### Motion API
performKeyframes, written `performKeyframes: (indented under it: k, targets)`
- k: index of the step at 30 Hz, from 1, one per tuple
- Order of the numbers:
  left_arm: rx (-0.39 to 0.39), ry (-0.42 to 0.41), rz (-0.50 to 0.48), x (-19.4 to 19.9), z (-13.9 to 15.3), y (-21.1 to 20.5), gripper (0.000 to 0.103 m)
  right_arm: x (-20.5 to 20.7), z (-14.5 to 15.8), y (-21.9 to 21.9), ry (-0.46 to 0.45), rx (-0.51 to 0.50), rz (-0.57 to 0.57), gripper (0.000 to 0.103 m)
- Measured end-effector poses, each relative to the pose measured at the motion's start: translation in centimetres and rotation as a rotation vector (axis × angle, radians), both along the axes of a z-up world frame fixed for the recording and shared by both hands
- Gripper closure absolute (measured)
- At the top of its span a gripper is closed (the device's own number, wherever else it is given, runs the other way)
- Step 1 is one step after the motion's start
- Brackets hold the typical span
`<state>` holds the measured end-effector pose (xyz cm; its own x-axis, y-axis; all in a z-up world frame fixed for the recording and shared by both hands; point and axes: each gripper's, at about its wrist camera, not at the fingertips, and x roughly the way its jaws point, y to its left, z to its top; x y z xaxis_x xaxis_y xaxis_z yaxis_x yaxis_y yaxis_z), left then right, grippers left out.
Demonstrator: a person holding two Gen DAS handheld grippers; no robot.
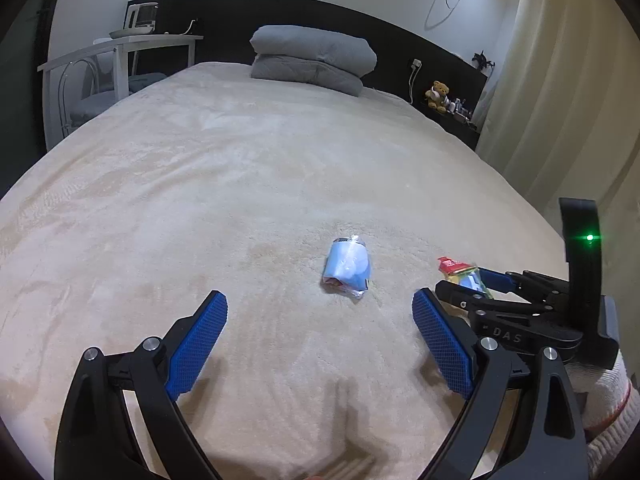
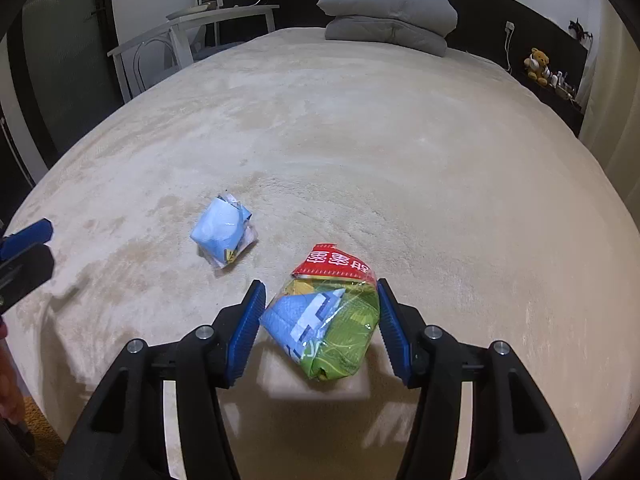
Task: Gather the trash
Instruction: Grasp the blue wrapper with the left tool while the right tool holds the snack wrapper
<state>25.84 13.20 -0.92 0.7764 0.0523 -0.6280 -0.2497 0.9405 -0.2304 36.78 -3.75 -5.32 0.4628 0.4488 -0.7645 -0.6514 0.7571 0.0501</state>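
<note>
A crumpled light-blue packet (image 1: 346, 270) lies on the beige bed cover (image 1: 240, 168), just ahead of my left gripper (image 1: 319, 306). That gripper is open, its blue pads wide apart and empty. My right gripper (image 2: 320, 292) is shut on a crumpled green, blue and red wrapper (image 2: 332, 320), held a little above the cover with its shadow underneath. In the left wrist view the right gripper (image 1: 470, 280) shows at the right with the wrapper (image 1: 460, 270) in its tips. The blue packet (image 2: 224, 236) lies left of the held wrapper. A left gripper finger (image 2: 36, 232) shows at the far left edge.
A folded grey blanket (image 1: 312, 60) sits at the head of the bed against a dark headboard. A white table (image 1: 120, 46) with a chair stands on the left. A teddy bear (image 1: 438, 94) and small items sit on a shelf at the right, beside curtains (image 1: 560, 80).
</note>
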Motion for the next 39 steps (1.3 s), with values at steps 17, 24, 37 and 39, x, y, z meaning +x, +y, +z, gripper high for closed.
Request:
performKeyframes:
  k: [17, 24, 37, 39]
  targets:
    - [0.120, 0.111, -0.112, 7.3, -3.7, -3.5, 0.011, -1.4, 2.3, -7.0, 0.034, 0.093, 0.012, 0.047]
    - [0.136, 0.153, -0.141, 10.3, -5.3, -3.0, 0.012, -1.6, 2.7, -7.7, 0.030, 0.096, 0.024, 0.047]
    - [0.217, 0.226, -0.157, 12.6, -7.1, -3.0, 0.057, -1.3, 2.5, -7.2, 0.014, 0.072, 0.036, 0.047]
    - [0.223, 0.219, -0.158, 12.3, -7.0, -3.2, 0.057, -1.3, 2.6, -7.2, 0.008, 0.068, 0.035, 0.047]
